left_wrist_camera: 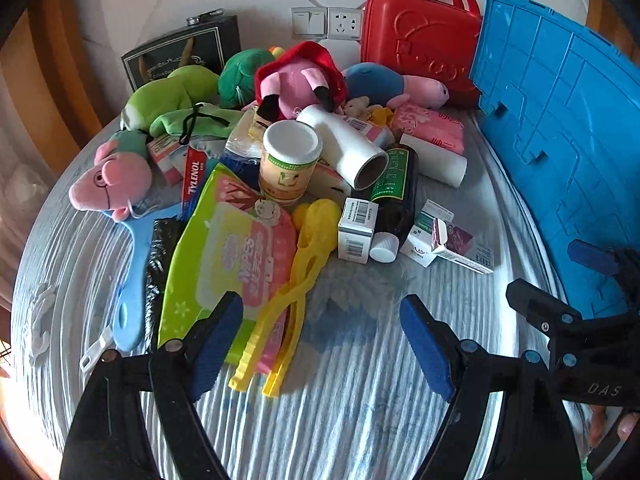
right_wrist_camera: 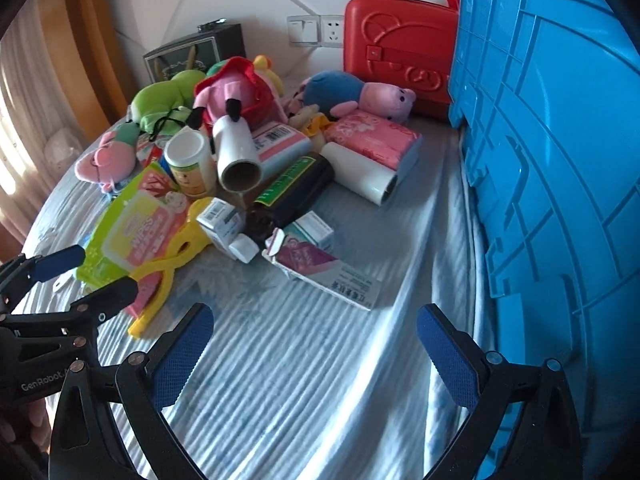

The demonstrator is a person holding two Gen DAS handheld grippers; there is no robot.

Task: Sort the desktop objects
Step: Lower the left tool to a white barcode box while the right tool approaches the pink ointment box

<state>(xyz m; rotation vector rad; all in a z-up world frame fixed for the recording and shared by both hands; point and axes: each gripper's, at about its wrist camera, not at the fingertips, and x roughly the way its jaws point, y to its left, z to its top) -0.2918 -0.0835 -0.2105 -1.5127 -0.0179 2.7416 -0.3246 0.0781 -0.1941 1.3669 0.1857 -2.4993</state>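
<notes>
Your left hand-held gripper [left_wrist_camera: 320, 344] pointed steeply down with its jaws standing wide apart and nothing between them, only striped bedcover [left_wrist_camera: 360, 420] below. Your right hand-held gripper [right_wrist_camera: 314, 350] was spread just as wide and equally empty, tilted down over bare cover beside the blue crate [right_wrist_camera: 560, 160]. Each gripper's body was cut off at the bottom edge of its own view, and only fingertips [left_wrist_camera: 624, 426] of your hand showed at the corner.

The yellow tongs [left_wrist_camera: 296, 280] lay just ahead of the left gripper, handles toward you and the round scoop end pointing into the pile, resting partly on the wipes pack [left_wrist_camera: 236, 256]. The dark bottle [right_wrist_camera: 292, 192] lay on its side, long axis running diagonally, its neck toward you and its white cap [right_wrist_camera: 246, 249] off beside it. The paper roll [left_wrist_camera: 348, 148] pointed its open core at the camera. The medicine boxes' [right_wrist_camera: 320, 268] print was too small to read, and the soft toys [left_wrist_camera: 300, 80] at the back overlapped, hiding one another. The red case [right_wrist_camera: 396, 52] stood upright against the wall.
</notes>
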